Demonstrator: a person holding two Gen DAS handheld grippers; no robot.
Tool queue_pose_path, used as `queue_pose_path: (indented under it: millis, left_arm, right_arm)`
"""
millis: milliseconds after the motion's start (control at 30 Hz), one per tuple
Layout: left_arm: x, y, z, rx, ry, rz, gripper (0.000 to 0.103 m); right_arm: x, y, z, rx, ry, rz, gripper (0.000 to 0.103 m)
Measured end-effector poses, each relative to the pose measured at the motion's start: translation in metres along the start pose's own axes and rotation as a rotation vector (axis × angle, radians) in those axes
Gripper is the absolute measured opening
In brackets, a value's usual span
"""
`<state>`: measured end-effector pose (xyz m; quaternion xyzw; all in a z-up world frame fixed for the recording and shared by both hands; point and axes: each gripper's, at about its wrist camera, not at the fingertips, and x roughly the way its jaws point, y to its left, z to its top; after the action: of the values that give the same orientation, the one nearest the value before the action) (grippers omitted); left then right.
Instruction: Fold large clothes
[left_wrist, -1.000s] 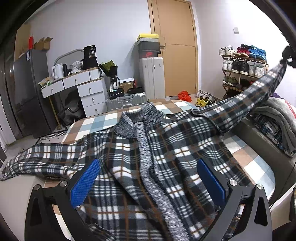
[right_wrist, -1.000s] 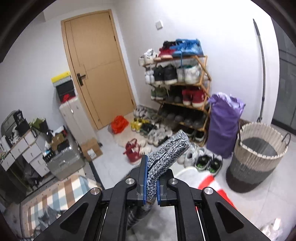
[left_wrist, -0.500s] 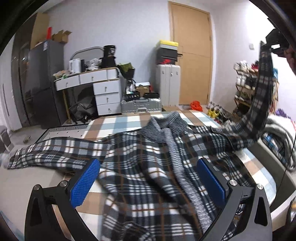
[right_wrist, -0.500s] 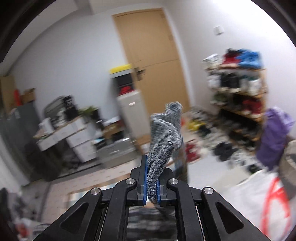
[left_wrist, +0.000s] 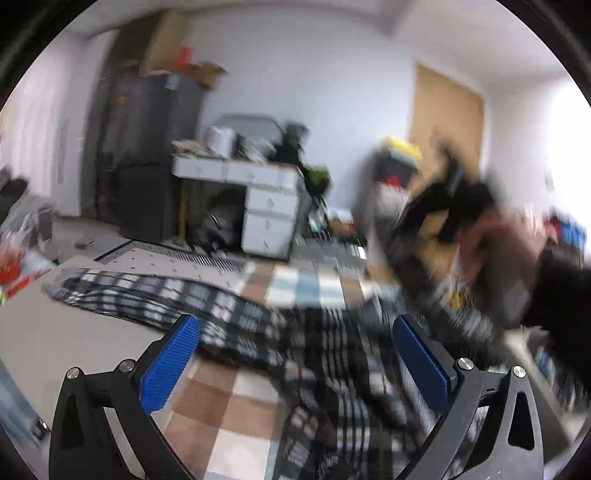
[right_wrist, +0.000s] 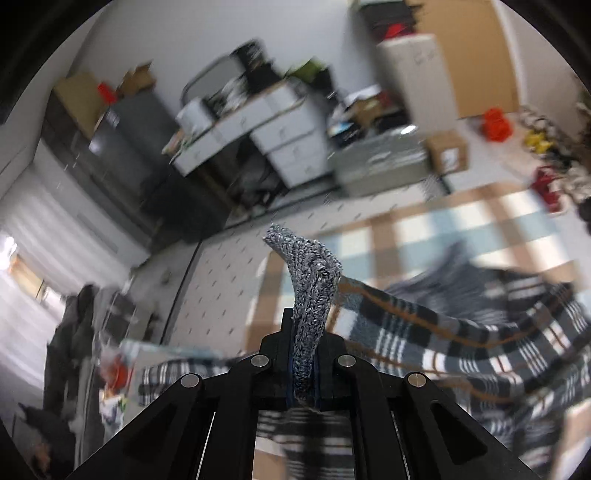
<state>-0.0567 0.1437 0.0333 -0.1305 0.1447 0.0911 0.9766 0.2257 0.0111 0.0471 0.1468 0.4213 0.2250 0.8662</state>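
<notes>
- Here, the plaid jacket (left_wrist: 332, 354) lies spread on the checked bed (left_wrist: 229, 406), one sleeve (left_wrist: 147, 295) stretched long toward the left in my left view.
- My right claw (right_wrist: 304, 373) is clamped tight on the grey knit cuff (right_wrist: 310, 288), which stands up out of it, the plaid sleeve trailing off right.
- My left claw (left_wrist: 295, 354) stands wide apart above the jacket, holding nothing.

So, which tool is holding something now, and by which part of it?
The right tool is shut on the plaid jacket, gripping its grey knitted cuff at the sleeve end. The left tool is open and holds nothing.
</notes>
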Motion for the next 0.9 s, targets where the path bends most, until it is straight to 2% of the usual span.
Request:
queue_pose_path:
  millis: [100, 267, 300, 367, 467, 600, 667, 700, 733, 767, 800, 900]
  left_arm:
    - [-0.007, 0.005, 0.003, -0.02, -0.05, 0.003, 0.102]
    - [0.009, 0.009, 0.002, -0.061, 0.013, -0.041, 0.102]
    - [0.009, 0.009, 0.001, -0.066, 0.017, -0.05, 0.102]
    - [0.006, 0.009, 0.002, -0.066, 0.01, -0.061, 0.102]
    - [0.001, 0.007, 0.002, -0.053, -0.014, -0.06, 0.102]
    - [-0.002, 0.012, 0.002, -0.053, -0.016, -0.066, 0.102]
    - [-0.003, 0.014, 0.002, -0.051, -0.018, -0.061, 0.102]
    - [-0.004, 0.015, 0.002, -0.055, -0.022, -0.06, 0.102]
    - [-0.005, 0.017, 0.002, -0.059, -0.028, -0.058, 0.102]
    - [-0.007, 0.016, 0.002, -0.062, -0.034, -0.055, 0.102]
    - [-0.008, 0.017, 0.003, -0.064, -0.042, -0.051, 0.102]
    - [-0.008, 0.02, 0.003, -0.067, -0.048, -0.038, 0.102]
  right_arm:
    - [0.055, 0.021, -0.024, -0.002, 0.057, 0.027, 0.007]
    - [0.134, 0.03, -0.061, 0.099, 0.141, 0.038, 0.007]
    - [0.145, 0.029, -0.057, 0.125, 0.155, 0.032, 0.007]
    - [0.159, 0.017, -0.064, 0.173, 0.165, 0.043, 0.007]
    - [0.169, 0.009, -0.068, 0.173, 0.177, 0.042, 0.007]
    - [0.19, 0.006, -0.078, 0.239, 0.274, 0.041, 0.009]
    - [0.195, 0.006, -0.084, 0.285, 0.318, 0.051, 0.015]
    - [0.195, 0.006, -0.087, 0.313, 0.347, 0.108, 0.032]
    - [0.193, 0.007, -0.089, 0.334, 0.377, 0.2, 0.073]
    - [0.186, 0.011, -0.092, 0.337, 0.401, 0.287, 0.093]
    - [0.171, 0.015, -0.093, 0.31, 0.386, 0.324, 0.103]
    - [0.117, 0.019, -0.088, 0.162, 0.315, 0.405, 0.103]
